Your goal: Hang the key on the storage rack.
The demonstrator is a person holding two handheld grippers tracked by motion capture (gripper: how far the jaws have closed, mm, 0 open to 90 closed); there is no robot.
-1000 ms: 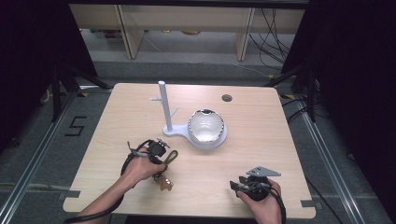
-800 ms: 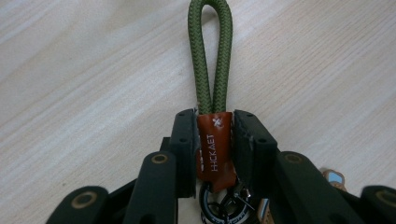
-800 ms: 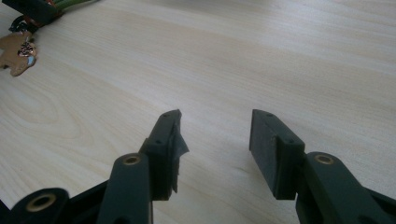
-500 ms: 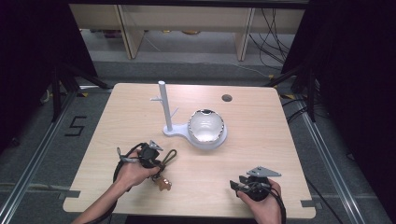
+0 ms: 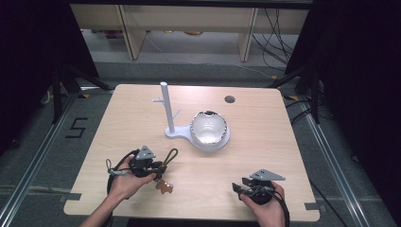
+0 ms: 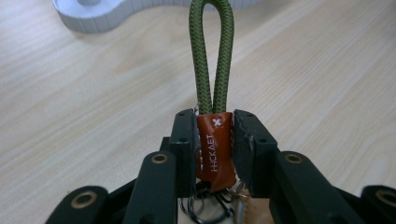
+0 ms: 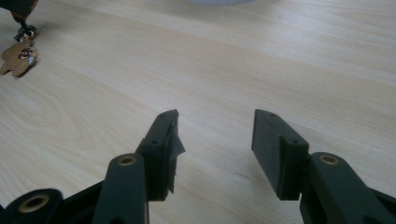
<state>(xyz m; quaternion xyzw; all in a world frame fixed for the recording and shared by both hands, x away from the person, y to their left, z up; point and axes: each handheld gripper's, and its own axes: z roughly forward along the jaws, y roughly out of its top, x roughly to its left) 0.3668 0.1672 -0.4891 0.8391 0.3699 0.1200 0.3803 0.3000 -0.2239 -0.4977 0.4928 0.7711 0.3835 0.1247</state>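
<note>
Now left claw clenched on keychain, green loop pointing at white stand far ahead; right claw released, farther off, low on bench.

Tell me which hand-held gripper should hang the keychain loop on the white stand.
Left. The left hand-held gripper is already shut on the keychain, with its green loop pointing toward the white stand. The right hand-held gripper is open, holds nothing and sits farther away.

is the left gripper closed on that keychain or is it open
Shut. In the left gripper view, the left gripper jaws press both sides of the brown leather tab of the green braided cord loop.
</note>
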